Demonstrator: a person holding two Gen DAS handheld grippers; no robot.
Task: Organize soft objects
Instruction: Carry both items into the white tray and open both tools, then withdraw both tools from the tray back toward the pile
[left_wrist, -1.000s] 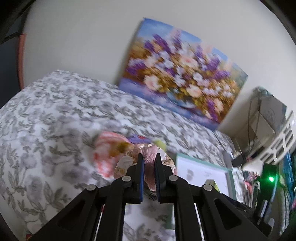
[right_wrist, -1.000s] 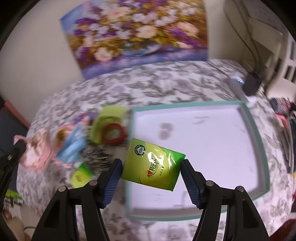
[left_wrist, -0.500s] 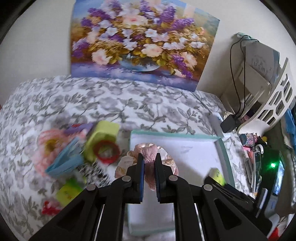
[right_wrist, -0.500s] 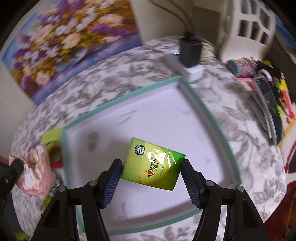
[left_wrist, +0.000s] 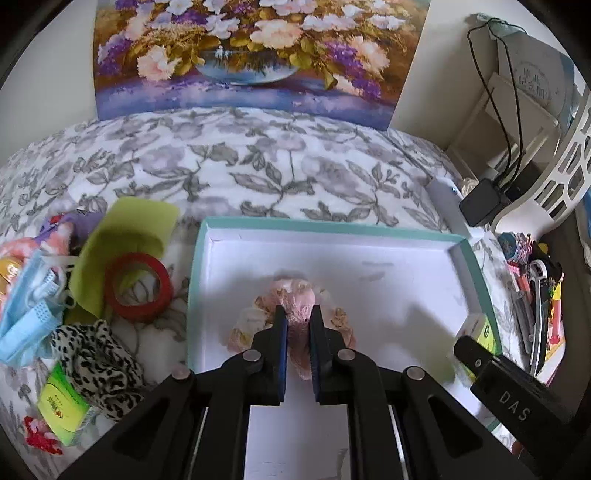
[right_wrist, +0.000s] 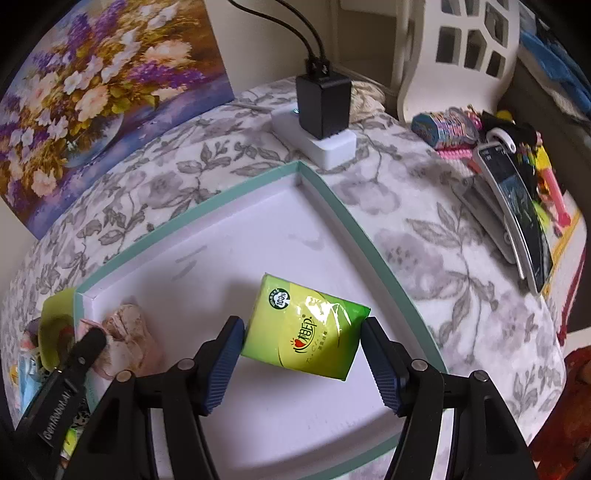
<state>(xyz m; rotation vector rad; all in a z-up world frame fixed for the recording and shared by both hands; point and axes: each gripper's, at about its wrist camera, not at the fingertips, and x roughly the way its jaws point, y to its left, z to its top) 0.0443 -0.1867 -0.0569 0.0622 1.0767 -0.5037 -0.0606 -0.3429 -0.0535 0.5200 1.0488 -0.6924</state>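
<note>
My left gripper (left_wrist: 297, 317) is shut on a pink floral scrunchie (left_wrist: 295, 297) and holds it over the near left part of the teal-rimmed white tray (left_wrist: 332, 225). The scrunchie also shows in the right wrist view (right_wrist: 125, 343). My right gripper (right_wrist: 303, 332) is shut on a green tissue pack (right_wrist: 306, 332) over the tray (right_wrist: 347, 218), near its right side. The tissue pack's edge shows in the left wrist view (left_wrist: 478, 328).
Left of the tray lie a red tape roll (left_wrist: 138, 288), a yellow-green cloth (left_wrist: 129, 236), blue face masks (left_wrist: 29, 310), a leopard-print scrunchie (left_wrist: 99, 362) and another green tissue pack (left_wrist: 61, 406). A power strip with a charger (right_wrist: 323, 122) and clutter (right_wrist: 509, 192) lie right of the tray.
Both grippers have moved from the pile on the left to over the tray, still holding their objects. The right gripper has moved toward the tray's right side.
</note>
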